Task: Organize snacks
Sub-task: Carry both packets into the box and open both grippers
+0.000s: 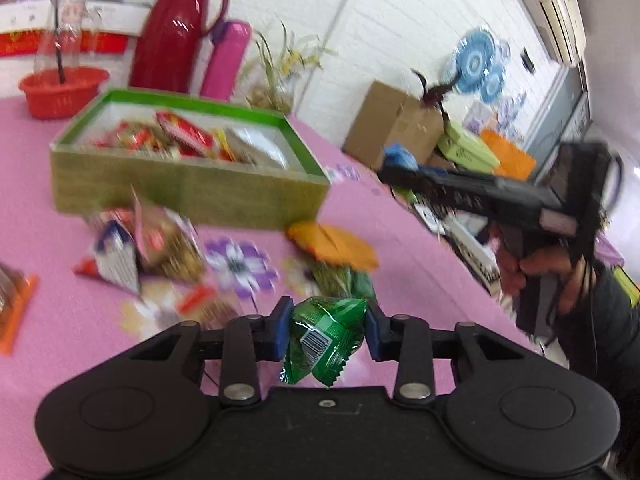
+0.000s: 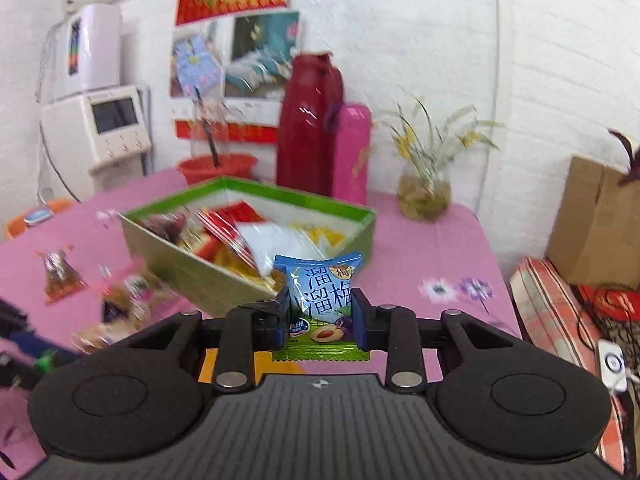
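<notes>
A crinkled green snack packet (image 1: 326, 340) with a barcode sits pinched between the left gripper (image 1: 326, 330) pads, and a blue plum candy packet (image 2: 320, 300) stands upright, clamped in the right gripper (image 2: 320, 316). Beyond both grippers, the open green box (image 1: 188, 196) holds red, yellow and white packets, with loose packets (image 1: 144, 248) on the desk before it.

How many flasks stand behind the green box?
2. The dark red flask stands upright behind the green box; the pink flask stands close beside it, on the side of the glass vase.
</notes>
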`<action>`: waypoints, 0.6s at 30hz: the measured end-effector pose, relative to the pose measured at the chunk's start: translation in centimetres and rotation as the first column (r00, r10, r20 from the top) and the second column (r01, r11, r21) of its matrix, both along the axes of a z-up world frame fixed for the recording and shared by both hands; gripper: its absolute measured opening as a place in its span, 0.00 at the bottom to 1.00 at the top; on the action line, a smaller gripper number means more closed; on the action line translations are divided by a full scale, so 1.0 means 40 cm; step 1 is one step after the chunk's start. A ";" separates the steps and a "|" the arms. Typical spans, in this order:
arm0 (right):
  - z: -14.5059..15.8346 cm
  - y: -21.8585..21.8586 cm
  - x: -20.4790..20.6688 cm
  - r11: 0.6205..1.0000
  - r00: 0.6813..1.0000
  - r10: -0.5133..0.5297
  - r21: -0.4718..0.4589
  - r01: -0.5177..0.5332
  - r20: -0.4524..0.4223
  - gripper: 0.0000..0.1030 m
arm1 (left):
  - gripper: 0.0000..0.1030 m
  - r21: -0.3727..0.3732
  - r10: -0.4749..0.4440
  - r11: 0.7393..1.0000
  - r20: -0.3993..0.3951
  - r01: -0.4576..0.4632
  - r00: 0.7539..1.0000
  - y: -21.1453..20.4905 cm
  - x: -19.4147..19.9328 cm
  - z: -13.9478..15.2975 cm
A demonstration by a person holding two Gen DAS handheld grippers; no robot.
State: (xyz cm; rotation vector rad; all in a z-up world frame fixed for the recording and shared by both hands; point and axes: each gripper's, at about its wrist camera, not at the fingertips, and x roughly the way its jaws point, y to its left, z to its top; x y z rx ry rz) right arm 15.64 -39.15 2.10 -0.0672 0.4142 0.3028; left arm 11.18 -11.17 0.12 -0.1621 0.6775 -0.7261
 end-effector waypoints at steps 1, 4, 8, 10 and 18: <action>0.009 0.012 -0.001 1.000 1.000 0.012 0.007 -0.012 0.011 0.52 | 0.00 -0.006 0.021 1.000 0.016 -0.021 1.000 0.011 0.012 0.021; 0.029 0.048 0.007 0.999 0.999 0.041 0.021 -0.042 0.035 0.52 | 0.00 -0.012 0.093 0.996 0.068 -0.092 0.993 0.040 0.057 0.079; 0.037 0.089 0.046 0.996 0.998 0.053 0.068 -0.055 0.039 0.52 | 0.00 -0.023 0.188 0.982 0.103 -0.186 0.977 0.068 0.141 0.128; 0.037 0.113 0.065 0.995 0.998 0.053 0.082 -0.057 0.043 0.52 | 0.00 -0.029 0.237 0.972 0.119 -0.235 0.964 0.074 0.184 0.140; 0.010 0.201 0.156 0.989 0.997 0.059 0.135 -0.064 0.044 0.52 | 0.00 -0.040 0.307 0.952 0.101 -0.304 0.947 0.080 0.327 0.113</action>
